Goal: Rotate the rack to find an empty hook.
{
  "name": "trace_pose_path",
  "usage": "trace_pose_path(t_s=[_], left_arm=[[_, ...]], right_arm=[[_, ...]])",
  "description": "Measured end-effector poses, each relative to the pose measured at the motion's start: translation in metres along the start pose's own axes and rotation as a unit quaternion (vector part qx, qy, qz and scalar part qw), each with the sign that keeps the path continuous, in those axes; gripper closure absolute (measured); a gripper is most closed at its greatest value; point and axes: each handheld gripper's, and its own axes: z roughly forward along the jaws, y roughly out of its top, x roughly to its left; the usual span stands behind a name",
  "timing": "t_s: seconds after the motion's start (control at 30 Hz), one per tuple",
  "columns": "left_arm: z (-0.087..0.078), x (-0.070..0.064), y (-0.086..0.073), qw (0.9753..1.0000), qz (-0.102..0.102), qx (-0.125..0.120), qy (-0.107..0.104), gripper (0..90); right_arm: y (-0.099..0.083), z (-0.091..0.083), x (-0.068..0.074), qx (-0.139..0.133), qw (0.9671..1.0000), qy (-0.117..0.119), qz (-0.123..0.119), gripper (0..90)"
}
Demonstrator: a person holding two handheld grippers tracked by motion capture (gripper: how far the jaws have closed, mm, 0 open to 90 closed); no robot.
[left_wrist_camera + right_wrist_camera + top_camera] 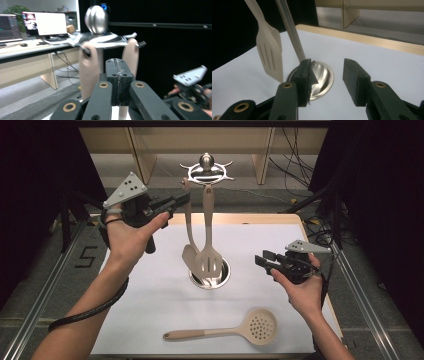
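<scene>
Hovering at the rack's [205,170] ten o'clock, the left gripper [183,198] has its jaws clenched on nothing, tips just beside the handle top of one hanging utensil. The right gripper [261,260], at the stand's three o'clock, gapes released and empty. Two utensils hang with long axes vertical, heads down: a spatula [190,256] and a slotted turner [208,262]. One skimmer [262,326] lies flat at six o'clock, its handle pointing to nine.

My grippers are black, with brass-ringed pivots on the jaws. Each carries a grey three-cornered plate [126,188] with dark dots. A black ribbed cable [95,310] trails from one.
</scene>
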Motion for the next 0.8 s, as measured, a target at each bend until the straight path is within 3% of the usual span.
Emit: trace_pose_path(t_s=[0.07, 0.27, 0.53, 0.67, 0.77, 0.8], left_arm=[[0.001, 0.002, 0.002, 1.0000, -0.002, -0.006, 0.005, 89.3], [0.003, 0.005, 0.009, 0.9997, 0.001, -0.018, 0.014, 89.3], [0.005, 0.007, 0.011, 0.9997, 0.003, -0.013, 0.022, 89.3], [0.005, 0.008, 0.013, 0.9991, 0.001, -0.010, 0.040, 89.4], [0.006, 0.012, 0.013, 0.9989, 0.001, -0.007, 0.047, 89.4], [0.007, 0.013, 0.013, 0.9988, 0.002, -0.007, 0.049, 89.4]], right_arm=[[0.001, -0.001, -0.001, 0.000, 1.0000, -0.003, -0.008, 59.4], [0.000, 0.000, 0.000, 0.000, 1.0000, -0.002, -0.005, 59.4], [0.001, 0.000, -0.001, 0.000, 0.9999, -0.002, -0.012, 59.4], [0.001, 0.001, 0.000, -0.002, 1.0000, 0.004, -0.003, 59.4], [0.001, 0.001, 0.000, -0.002, 1.0000, 0.005, -0.005, 59.4], [0.001, 0.000, -0.001, -0.005, 0.9999, -0.001, -0.016, 59.4]])
